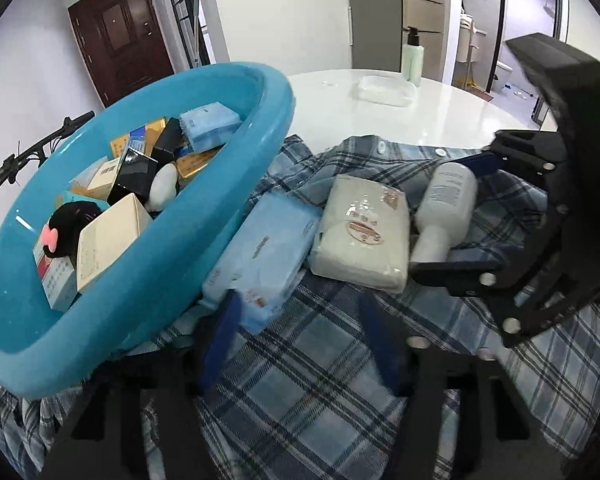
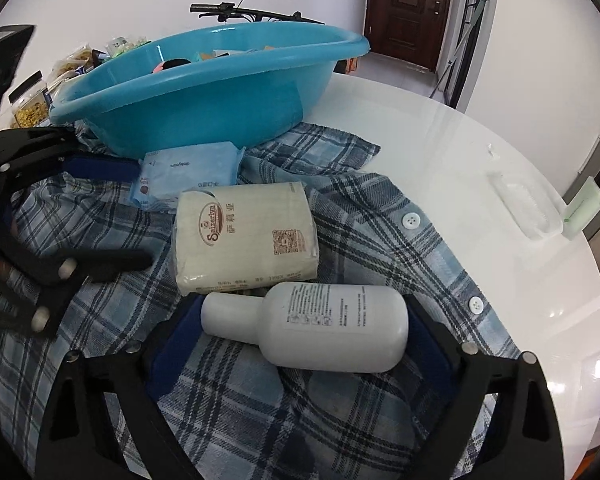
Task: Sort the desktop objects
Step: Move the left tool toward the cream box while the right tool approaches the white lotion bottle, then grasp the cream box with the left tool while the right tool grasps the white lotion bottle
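A white bottle (image 2: 316, 326) lies on its side on a blue plaid shirt (image 2: 100, 320), between the open fingers of my right gripper (image 2: 300, 344); the fingers stand on either side of it without closing. It also shows in the left wrist view (image 1: 444, 208). A cream tissue pack (image 2: 244, 236) and a light blue tissue pack (image 2: 188, 174) lie beside it. My left gripper (image 1: 300, 340) is open and empty over the shirt, close to the blue pack (image 1: 260, 252). A blue basin (image 1: 148, 272) holds several small boxes.
A clear shallow tray (image 2: 528, 208) and a green pump bottle (image 2: 584, 208) stand on the white round table (image 2: 460, 152). Jars of food (image 2: 28, 104) sit behind the basin. A bicycle handlebar (image 2: 252, 12) is beyond the table.
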Demonstrator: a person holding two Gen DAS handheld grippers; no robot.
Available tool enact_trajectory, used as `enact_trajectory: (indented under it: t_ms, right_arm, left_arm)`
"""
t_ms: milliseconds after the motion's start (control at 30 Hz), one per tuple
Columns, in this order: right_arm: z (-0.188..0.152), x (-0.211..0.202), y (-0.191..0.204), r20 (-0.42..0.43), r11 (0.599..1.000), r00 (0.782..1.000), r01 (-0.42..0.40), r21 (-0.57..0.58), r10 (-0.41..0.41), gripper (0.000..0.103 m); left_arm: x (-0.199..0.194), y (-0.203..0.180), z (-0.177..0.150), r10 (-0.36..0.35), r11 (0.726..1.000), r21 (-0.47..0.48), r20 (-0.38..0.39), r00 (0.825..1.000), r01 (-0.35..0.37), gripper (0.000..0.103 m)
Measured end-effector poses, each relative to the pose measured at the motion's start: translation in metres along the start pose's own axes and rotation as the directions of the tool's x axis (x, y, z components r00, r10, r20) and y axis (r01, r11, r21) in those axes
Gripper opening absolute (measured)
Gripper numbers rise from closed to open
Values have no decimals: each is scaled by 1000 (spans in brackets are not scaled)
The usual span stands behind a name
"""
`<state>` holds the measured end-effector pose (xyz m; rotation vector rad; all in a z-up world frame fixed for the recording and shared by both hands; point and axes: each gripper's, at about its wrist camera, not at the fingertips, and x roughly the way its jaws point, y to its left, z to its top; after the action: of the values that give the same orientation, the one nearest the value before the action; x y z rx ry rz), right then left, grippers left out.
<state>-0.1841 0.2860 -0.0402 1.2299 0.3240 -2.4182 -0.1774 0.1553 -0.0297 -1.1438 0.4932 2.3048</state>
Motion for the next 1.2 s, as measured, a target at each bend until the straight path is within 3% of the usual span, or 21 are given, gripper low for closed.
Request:
enact_trajectory:
  t_ms: [200, 267, 400, 600, 767, 833, 867, 900, 967, 1200]
  right_arm:
    - [0, -12, 1, 19, 1000, 1000, -11, 6, 11, 94]
    - [0, -18, 3, 30, 1000, 1000, -7, 4, 7, 94]
    - [-2, -28, 10, 38, 1000, 999, -6, -4, 6, 94]
    - [-5, -37, 23, 42, 1000, 999, 2, -25, -1, 94]
    - [-1, -39, 26, 45, 999, 999, 10, -32, -9, 94]
    - [-1, -39, 27, 44, 999, 999, 13, -36, -11, 94]
    - [-2, -39, 26, 43, 999, 999, 14, -38, -12, 94]
    - [-4, -39, 25, 42, 999, 999, 16, -38, -14, 94]
    - [-6, -40, 21, 39, 999, 999, 22, -34, -20, 94]
    - [-18, -36, 2, 13, 1000, 1000, 27, 2, -27, 94]
  left_arm:
    - [2, 4, -1, -10, 1000, -19, 1, 1000, 10, 21]
    - [0, 5, -3, -16, 999, -28, 1, 1000, 16, 15]
    - [-7, 5, -12, -27, 999, -40, -1, 1000, 27, 9]
    - [-26, 4, -26, -43, 998, -45, 15, 999, 44, 9]
    - [-41, -1, -26, -24, 999, -28, 77, 997, 27, 10]
    - [-44, -4, -21, -41, 999, -8, 91, 995, 42, 16]
    - [-44, -6, -19, -44, 999, 3, 95, 994, 44, 30]
    - [-43, -10, -15, -46, 999, 18, 102, 994, 44, 50]
    - [-42, -15, -9, -44, 998, 39, 129, 991, 39, 75]
    - [-23, -29, 10, -62, 995, 87, 110, 992, 53, 75]
